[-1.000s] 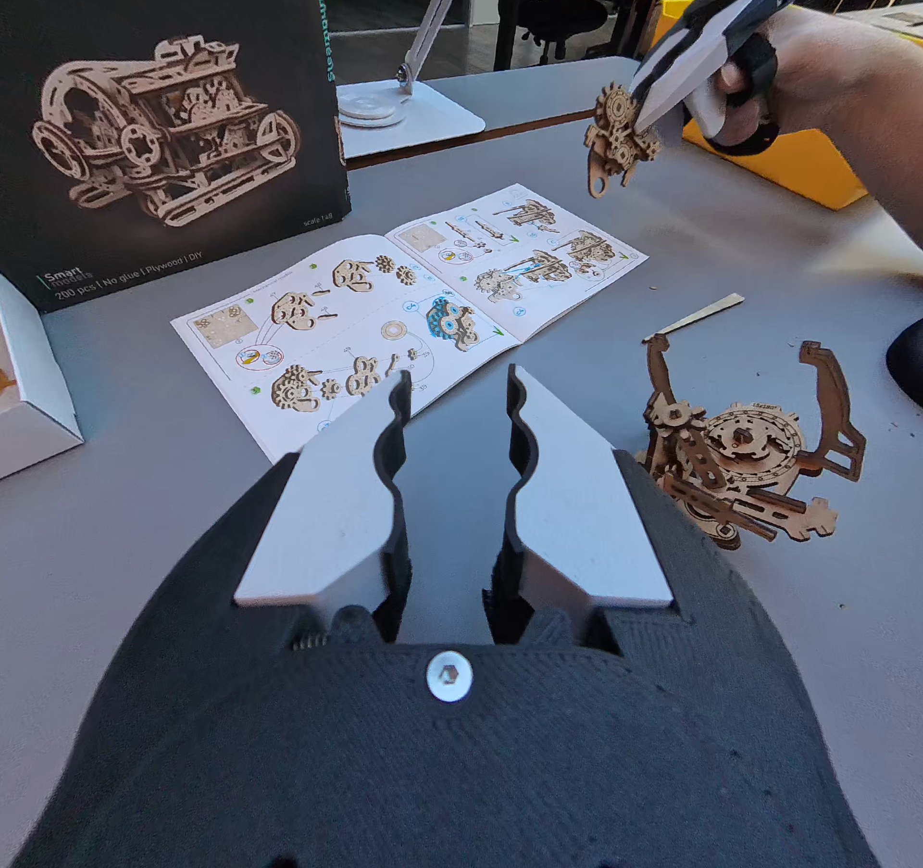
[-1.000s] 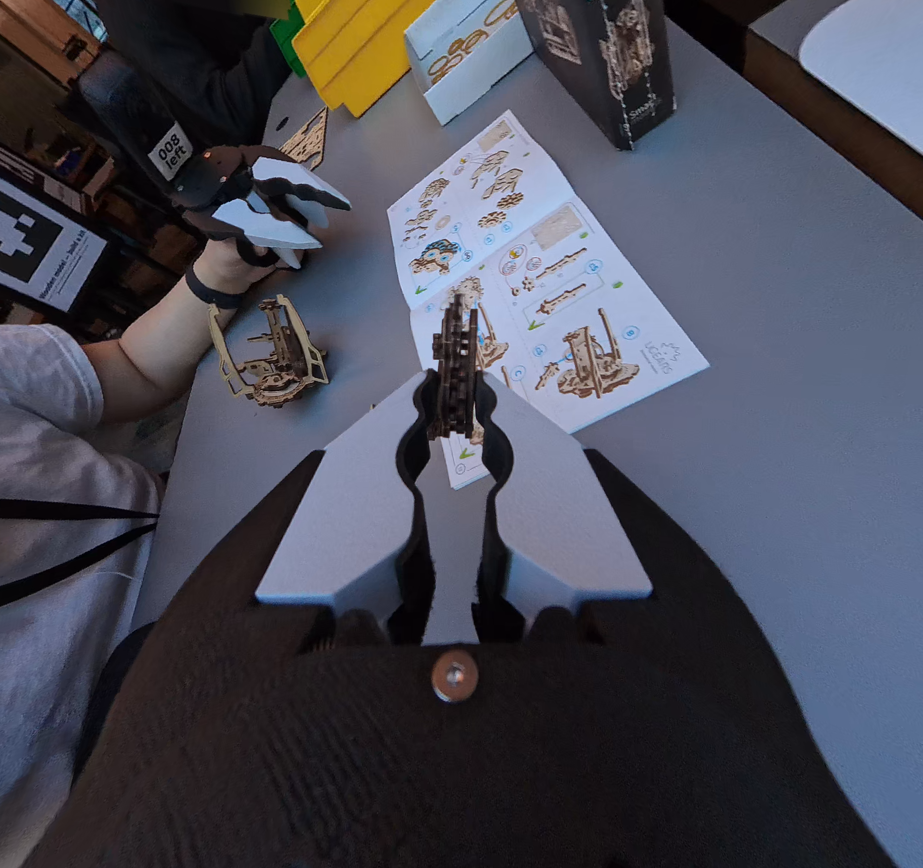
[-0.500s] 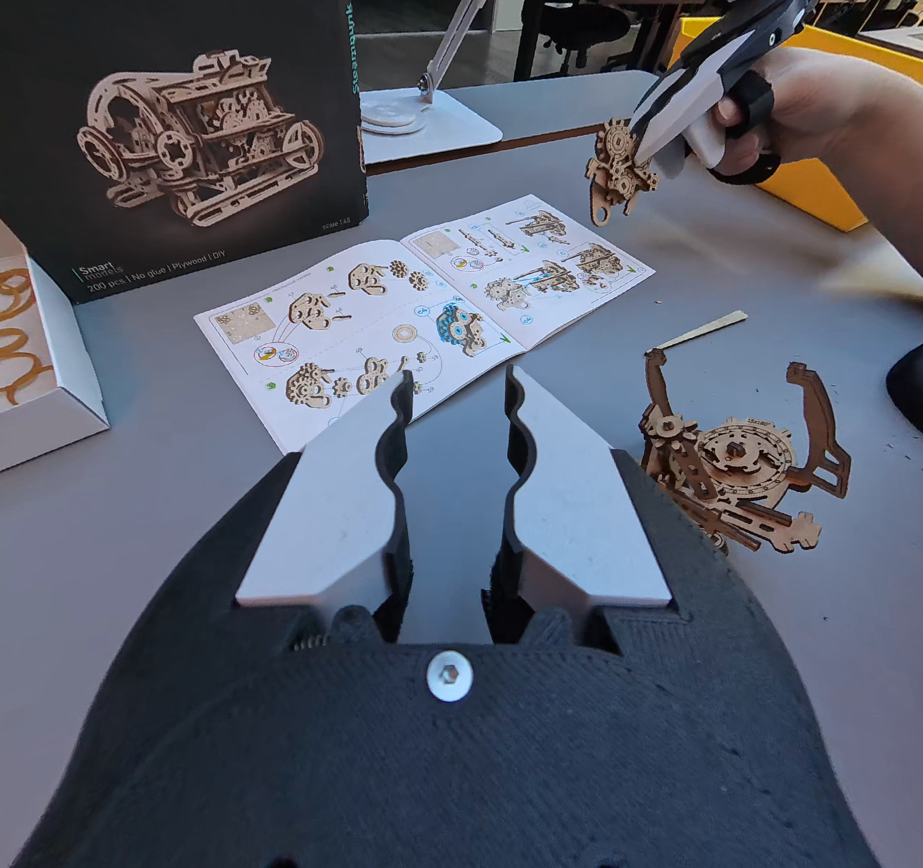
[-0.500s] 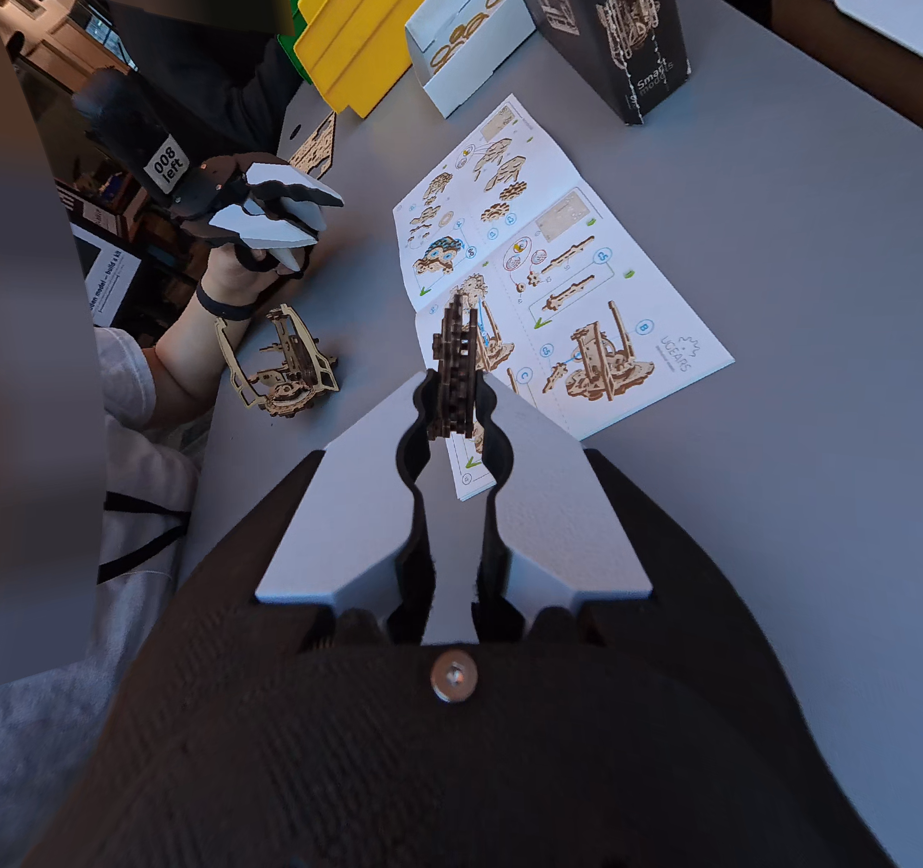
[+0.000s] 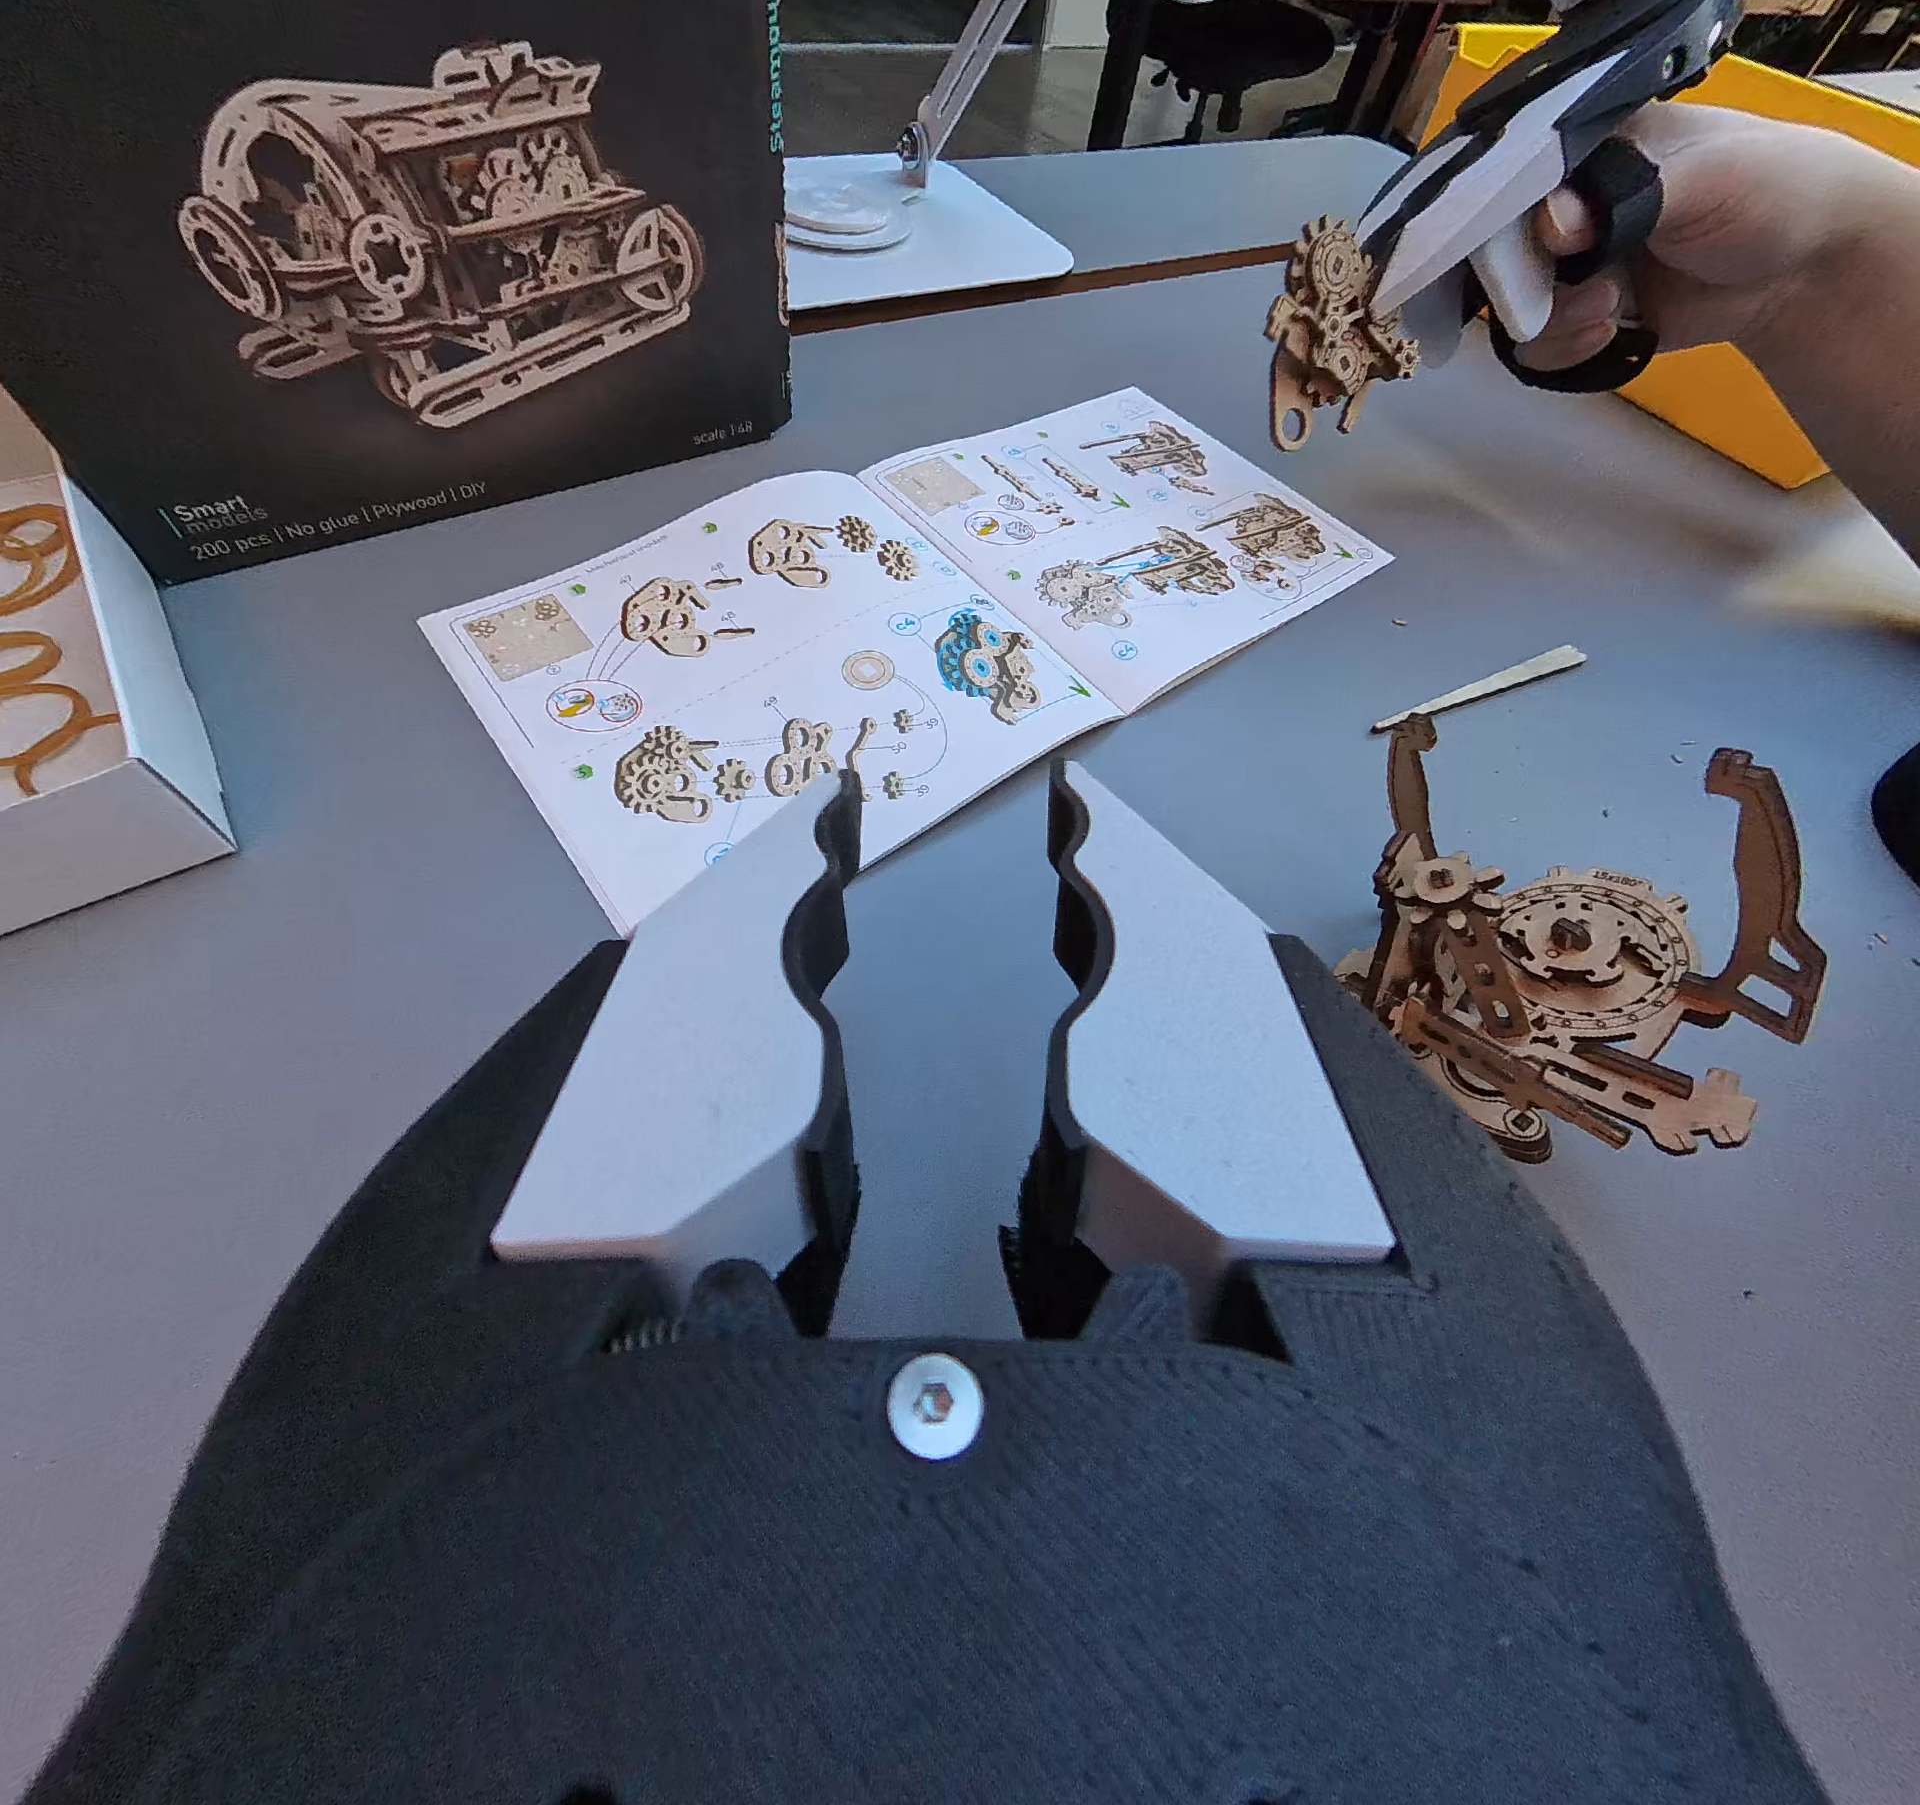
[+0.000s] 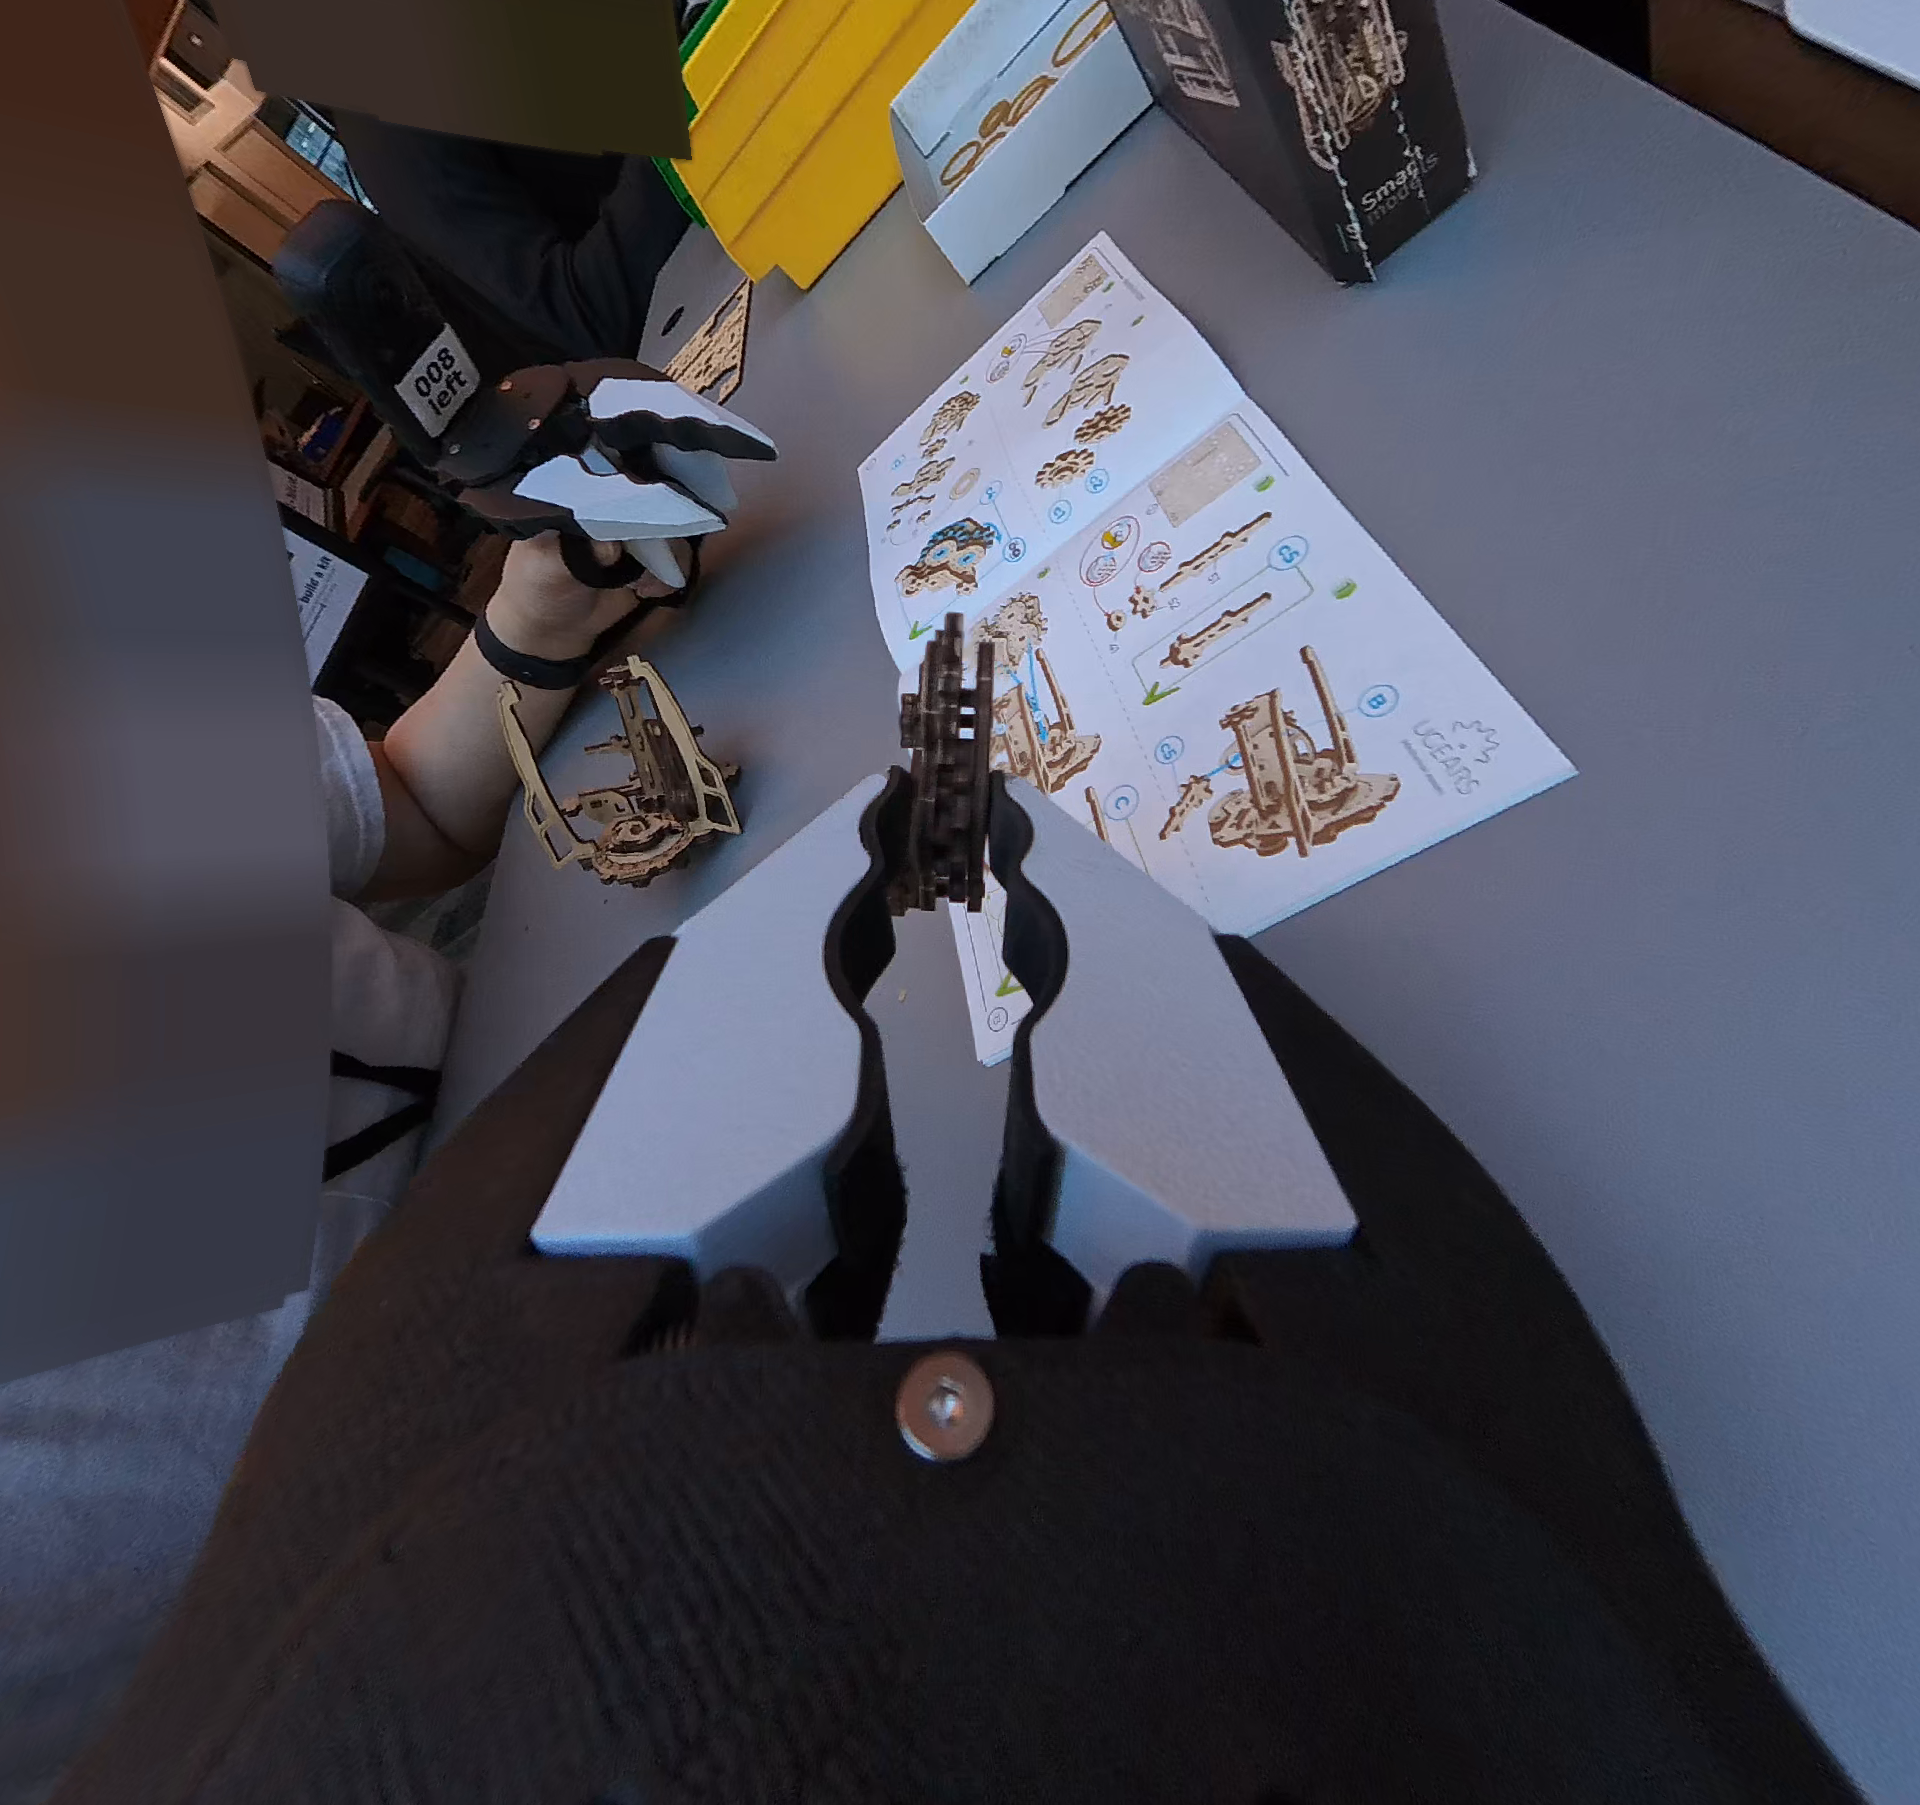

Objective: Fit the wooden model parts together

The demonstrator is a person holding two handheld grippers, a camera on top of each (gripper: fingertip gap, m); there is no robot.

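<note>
Left wrist view: left gripper (image 5: 951, 789) empty, fingers spread, above grey table (image 5: 312, 1080), same spread as second ago; booklet (image 5: 894, 623) and black kit box (image 5: 395, 197) now sit lower in picture, white tray (image 5: 94, 716) more exposed. Larger wooden assembly (image 5: 1558, 966) rests on table, unmoved. Right gripper (image 5: 1382, 280) pinches small gear cluster (image 5: 1330, 321) in air above booklet's far edge, grip unchanged. Right wrist view: gear cluster (image 6: 945, 768) clamped edge-on between fingertips; left gripper (image 6: 717, 488) hovers near assembly (image 6: 623, 789).

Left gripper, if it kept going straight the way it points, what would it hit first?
Probably the open white instruction booklet on the grey table: the empty, open left gripper points at its near edge. Depth is uncertain.
</note>
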